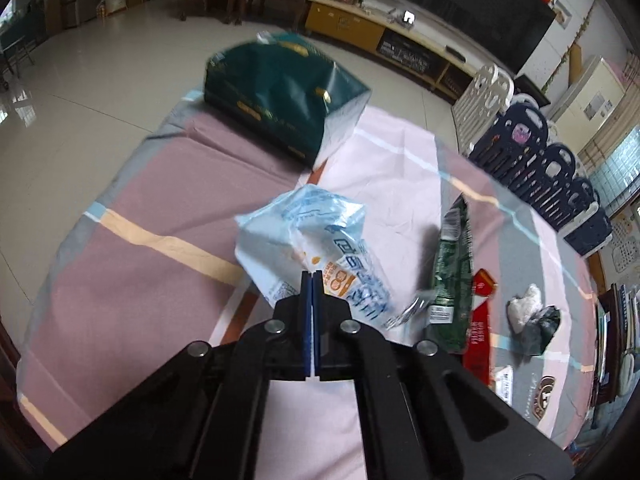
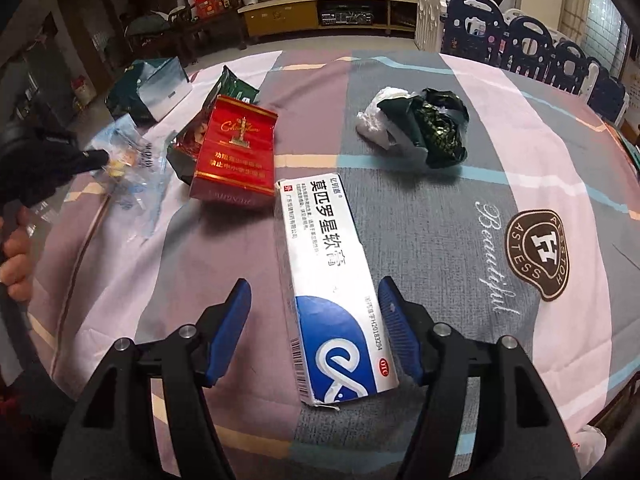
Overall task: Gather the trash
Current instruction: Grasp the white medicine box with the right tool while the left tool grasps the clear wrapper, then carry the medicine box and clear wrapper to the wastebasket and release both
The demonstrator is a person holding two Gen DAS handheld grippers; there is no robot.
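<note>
Left gripper pinches a blue wrapper, apparently lifted off the cloth; right gripper, fingers wide apart, straddles a white box, gripping nothing.

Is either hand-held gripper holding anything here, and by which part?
The left hand-held gripper is shut on the crumpled blue-and-white plastic wrapper, pinching its lower edge. The right hand-held gripper is open, straddling the ointment box without gripping it.

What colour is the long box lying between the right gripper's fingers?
White with a blue end and black lettering; the ointment box shows best in the right wrist view.
</note>
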